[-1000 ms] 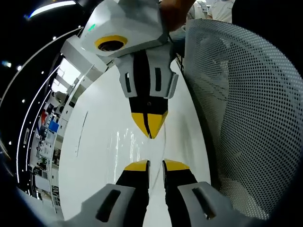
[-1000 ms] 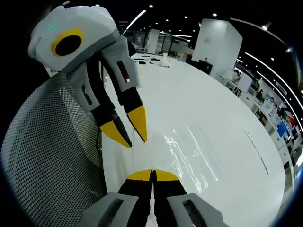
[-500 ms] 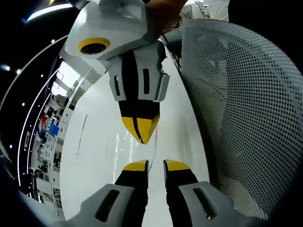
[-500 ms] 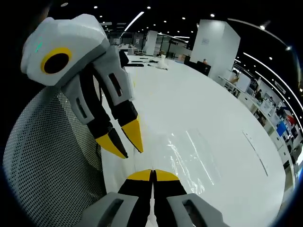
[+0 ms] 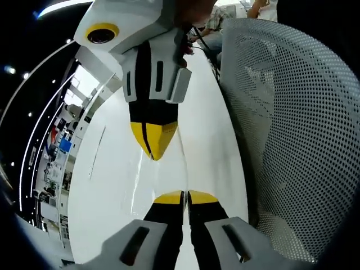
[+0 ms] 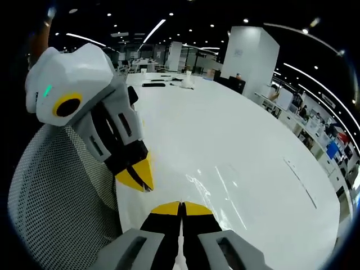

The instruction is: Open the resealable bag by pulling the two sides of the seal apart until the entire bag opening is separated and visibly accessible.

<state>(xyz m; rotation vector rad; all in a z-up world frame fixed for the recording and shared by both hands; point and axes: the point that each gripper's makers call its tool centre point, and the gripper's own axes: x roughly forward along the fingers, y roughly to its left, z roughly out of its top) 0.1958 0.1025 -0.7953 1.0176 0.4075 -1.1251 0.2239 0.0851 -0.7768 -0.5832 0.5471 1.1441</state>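
Note:
The resealable bag [image 6: 220,190] is clear film lying on the white table [image 6: 225,129], marked mostly by glints. In the right gripper view my right gripper [image 6: 181,207] is shut at the bag's near edge, and the left gripper [image 6: 145,183] comes in from the left, shut, its yellow tips down at the same edge. In the left gripper view my left gripper [image 5: 185,197] is shut on a thin edge of the bag [image 5: 181,169] that runs up from its jaws. The right gripper [image 5: 152,154] points down opposite it, shut, a short way off.
A grey mesh chair back [image 5: 292,140] stands close beside the table edge, seen again as the chair back [image 6: 56,219] beside the left gripper. Small dark items [image 6: 154,84] lie at the table's far end. Shelves and desks line the room beyond.
My left gripper's jaws have gone from open to shut on the bag's edge. Both grippers have lifted a little and drawn slightly apart; the right stayed shut.

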